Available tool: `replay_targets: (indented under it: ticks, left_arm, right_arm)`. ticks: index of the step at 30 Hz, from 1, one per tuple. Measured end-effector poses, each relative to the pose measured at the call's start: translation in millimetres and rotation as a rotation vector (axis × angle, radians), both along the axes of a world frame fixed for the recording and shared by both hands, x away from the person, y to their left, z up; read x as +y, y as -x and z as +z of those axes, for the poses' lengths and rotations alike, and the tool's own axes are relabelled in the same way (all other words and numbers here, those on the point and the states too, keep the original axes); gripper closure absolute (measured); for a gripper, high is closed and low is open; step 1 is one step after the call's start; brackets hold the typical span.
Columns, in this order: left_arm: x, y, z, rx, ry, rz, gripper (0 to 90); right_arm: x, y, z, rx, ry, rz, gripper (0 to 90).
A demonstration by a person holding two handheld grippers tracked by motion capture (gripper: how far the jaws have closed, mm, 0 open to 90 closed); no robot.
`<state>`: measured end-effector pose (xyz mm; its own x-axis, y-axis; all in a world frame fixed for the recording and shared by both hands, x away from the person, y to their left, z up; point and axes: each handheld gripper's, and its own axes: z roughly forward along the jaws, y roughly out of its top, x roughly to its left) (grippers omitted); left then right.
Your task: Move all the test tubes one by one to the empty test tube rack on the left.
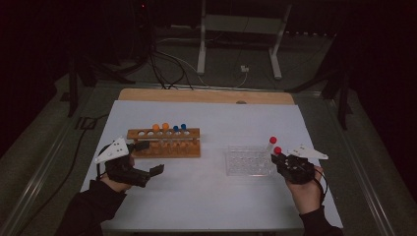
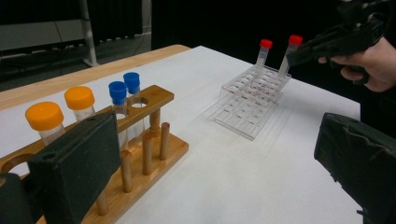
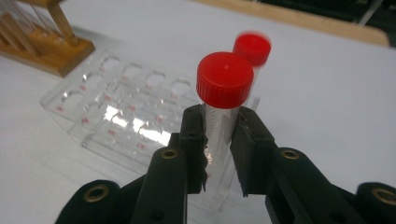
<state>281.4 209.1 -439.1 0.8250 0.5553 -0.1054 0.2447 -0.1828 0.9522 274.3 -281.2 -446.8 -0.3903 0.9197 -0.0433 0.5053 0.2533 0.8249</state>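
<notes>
1. The room is dark around a table (image 1: 206, 196) covered with a white sheet; a strip of bare wood shows along its far edge, and cables trail over the floor behind.
2. The right gripper (image 1: 281, 158), held in the person's right hand (image 1: 306, 192) at the right side of the table, has its black jaws clamped on a red-capped tube (image 3: 223, 105). In the right gripper view the pads press on the clear tube body just below the cap.
3. That tube stands in the near right corner of a clear plastic rack (image 1: 246, 162), slightly tilted. A second red-capped tube (image 1: 271, 143) sits just behind it in the same rack, also leaning.
4. The clear rack is a low, glossy, see-through block with rows of round wells and small red marks beside them.
5. The left gripper (image 1: 150, 158) rests at the left of the table with its jaws wide apart and nothing between them. One jaw lies just in front of the wooden rack (image 1: 164, 142); whether it touches I cannot tell.
6. The wooden rack is a two-tier frame of light brown wood on round dowel posts, its top bar drilled with holes. It holds two orange-capped tubes (image 2: 63, 109) and two blue-capped tubes (image 2: 124, 88), all upright, with smooth matt plastic caps.
7. The two racks stand well apart on the sheet.
</notes>
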Motion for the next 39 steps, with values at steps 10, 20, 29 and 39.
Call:
replay_targets:
  ticks: [10, 20, 29, 39]
  left_arm:
    - [-1.5, 0.3, 2.5, 0.001, 0.000, -0.005, 1.3]
    - [-7.4, 1.0, 5.9, 0.004, -0.015, -0.034, 1.2]
    - [-12.4, -0.1, 10.3, 0.011, -0.024, -0.059, 1.3]
    - [-25.3, -1.9, 12.5, 0.014, -0.038, -0.099, 1.3]
  right_arm:
    - [4.5, 10.8, 30.4, -0.097, -0.001, 0.012, 75.2]
    - [26.9, 12.9, 48.4, -0.140, -0.026, 0.092, 75.3]
    - [58.2, 7.3, 51.2, -0.124, -0.048, 0.191, 75.2]
    - [103.7, 5.8, 40.6, -0.100, -0.015, 0.327, 75.2]
